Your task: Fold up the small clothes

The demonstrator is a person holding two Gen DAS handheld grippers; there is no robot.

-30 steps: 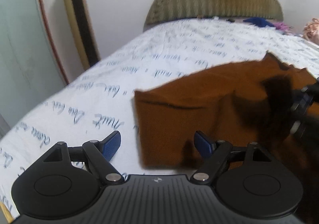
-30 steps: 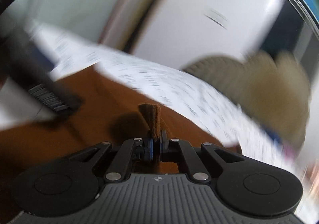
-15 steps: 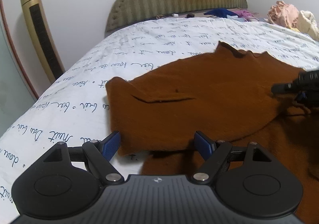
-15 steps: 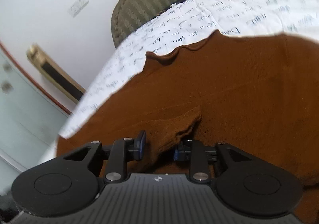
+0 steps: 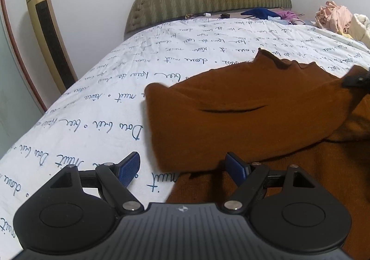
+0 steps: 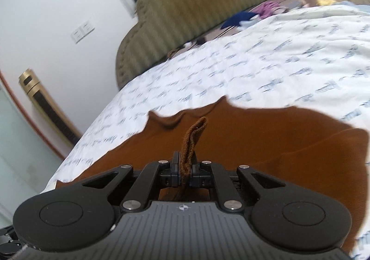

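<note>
Left gripper point(image 5: 182, 165): jaws spread, gripping nothing, poised low over the garment's near-left corner, apparently ready to pin or catch it.
Brown garment point(image 5: 254, 116): lies on the script-printed bedsheet point(image 5: 92, 109), one flap folded over.
Right gripper point(image 6: 185, 167): clenched on a pinched edge of the fabric, apparently to carry the fold.

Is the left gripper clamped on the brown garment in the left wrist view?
No, the left gripper stands wide open, its blue pads apart, over the edge of the brown garment.
</note>
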